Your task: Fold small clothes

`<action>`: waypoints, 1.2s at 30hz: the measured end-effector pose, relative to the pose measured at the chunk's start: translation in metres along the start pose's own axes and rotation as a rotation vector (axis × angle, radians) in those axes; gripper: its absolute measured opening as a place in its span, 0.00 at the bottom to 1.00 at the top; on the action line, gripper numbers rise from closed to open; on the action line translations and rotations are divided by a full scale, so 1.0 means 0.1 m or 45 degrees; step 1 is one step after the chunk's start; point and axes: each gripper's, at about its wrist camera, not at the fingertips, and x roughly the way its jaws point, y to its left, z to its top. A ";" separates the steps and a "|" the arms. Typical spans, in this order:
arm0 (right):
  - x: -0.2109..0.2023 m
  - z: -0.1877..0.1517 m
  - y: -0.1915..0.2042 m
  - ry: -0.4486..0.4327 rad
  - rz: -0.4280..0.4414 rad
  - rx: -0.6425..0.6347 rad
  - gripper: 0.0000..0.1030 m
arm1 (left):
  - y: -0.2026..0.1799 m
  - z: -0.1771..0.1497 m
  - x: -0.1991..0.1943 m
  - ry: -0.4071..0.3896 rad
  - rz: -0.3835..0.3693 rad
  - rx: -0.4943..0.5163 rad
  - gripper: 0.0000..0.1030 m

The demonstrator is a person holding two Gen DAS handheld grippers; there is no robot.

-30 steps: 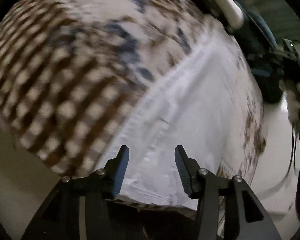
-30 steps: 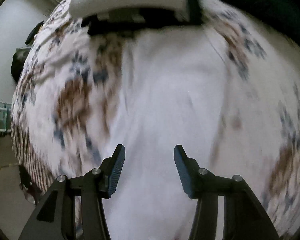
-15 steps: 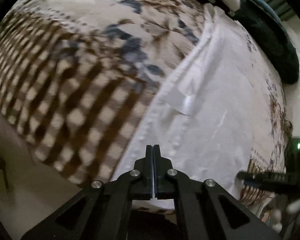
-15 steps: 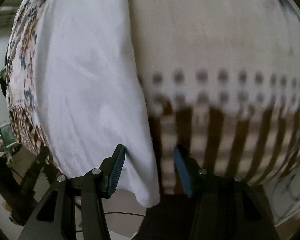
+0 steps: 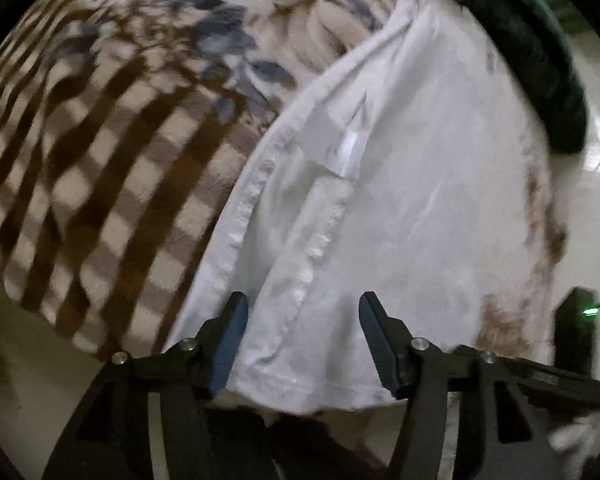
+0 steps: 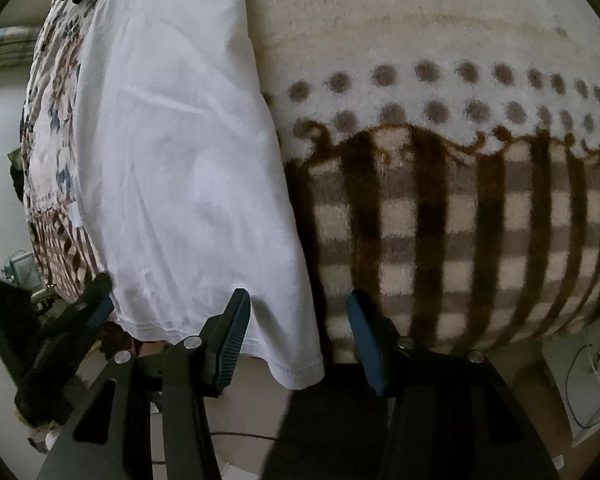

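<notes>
Cloth: a white garment (image 5: pixel 400 200) lies spread on a soft blanket (image 5: pixel 100 160) with brown checks and blue flowers.
Long way: in the left view it runs from 6 o'clock by the tongs up to 12 o'clock, with a folded flap and a shiny label near the middle.
Left gripper (image 5: pixel 300 336): its two fingers are wide apart, and the near hem sits right between them. It grabs nothing.
Right gripper (image 6: pixel 296 340): its fingers are also wide apart. The right bottom corner of the garment (image 6: pixel 180 160) hangs between them, a bit toward 9 o'clock.
Other tongs: the left gripper shows at 8 o'clock in the right view, at the other end of the same hem.
Who is nearer: both look about as close, one at each bottom corner.
Pose: both point up the cloth toward 12 o'clock, low at the bed edge.
Next, I think: pinch both corners and lift the hem up.
</notes>
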 end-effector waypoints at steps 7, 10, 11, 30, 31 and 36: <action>0.06 -0.09 0.07 0.046 -0.047 -0.028 0.52 | -0.11 -0.11 -0.33 -0.136 0.016 0.077 0.01; 0.02 -0.15 0.06 0.000 -0.071 0.009 0.29 | -0.07 -0.13 -0.53 -0.148 0.002 0.090 0.01; 0.01 -0.17 0.05 -0.004 -0.075 0.018 0.08 | -0.03 -0.12 -0.54 -0.145 -0.006 0.087 0.01; -0.04 -0.30 0.30 0.040 -0.143 0.050 0.22 | 0.50 0.18 -0.55 0.087 -0.093 0.067 0.35; -0.15 -0.28 0.33 0.019 -0.119 0.069 0.32 | 0.47 0.27 -0.70 0.057 -0.123 0.055 0.41; -0.67 0.01 0.51 -0.125 -0.015 0.122 0.46 | 0.13 0.97 -1.06 -0.110 -0.227 0.056 0.49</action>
